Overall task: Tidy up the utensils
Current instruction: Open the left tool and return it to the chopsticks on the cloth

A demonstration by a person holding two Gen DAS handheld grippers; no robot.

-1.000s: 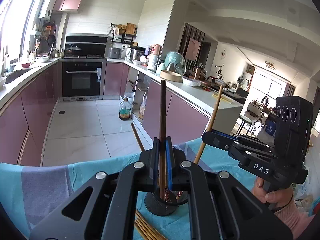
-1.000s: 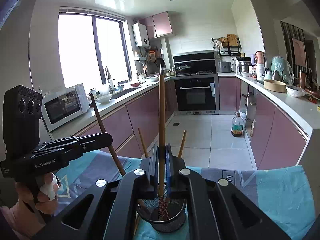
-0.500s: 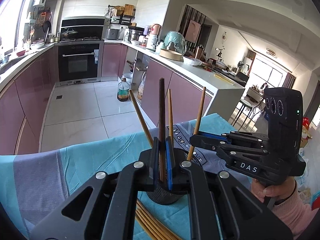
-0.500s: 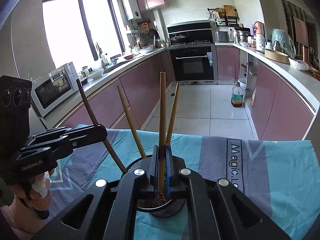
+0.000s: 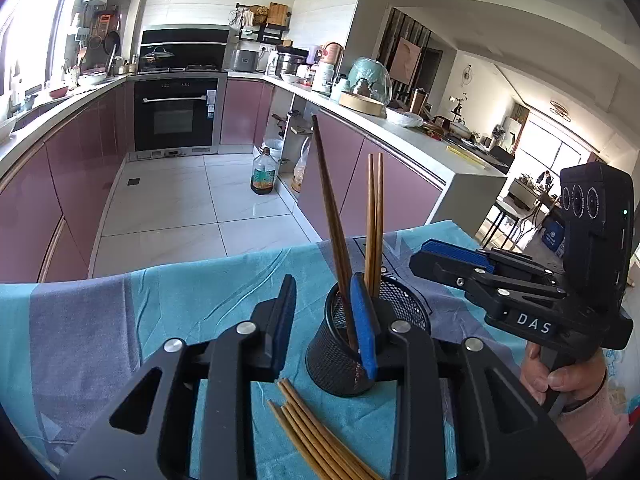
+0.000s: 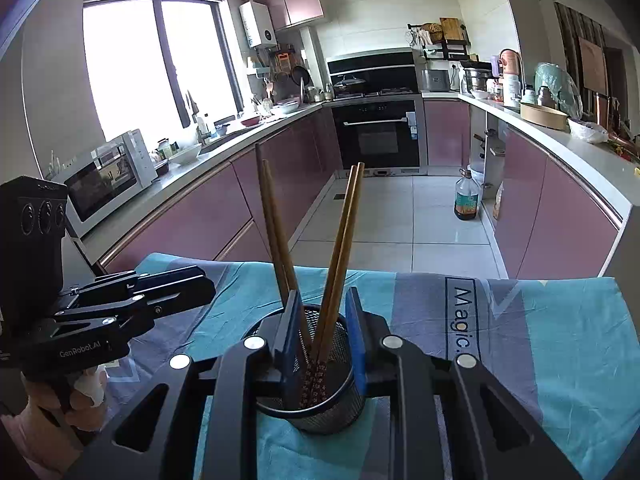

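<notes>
A black mesh cup stands on the blue cloth. A dark chopstick and two lighter chopsticks lean in it. My left gripper hovers at the cup's rim with its jaws opening; the dark chopstick stands free beside the right pad. Several loose chopsticks lie on the cloth under it. My right gripper straddles the cup with its jaws opening. The chopsticks stand between them unpressed. Each view shows the other gripper: the right gripper and the left gripper.
The cloth-covered table ends just beyond the cup, with tiled floor past it. An oil bottle stands on the floor by the purple cabinets. A hand holds the right gripper's handle at the right of the cup.
Both grippers sank toward the cup with a chopstick pinched upright in each. Both sets of jaws have since parted and let go, and the chopsticks now lean in the cup.
</notes>
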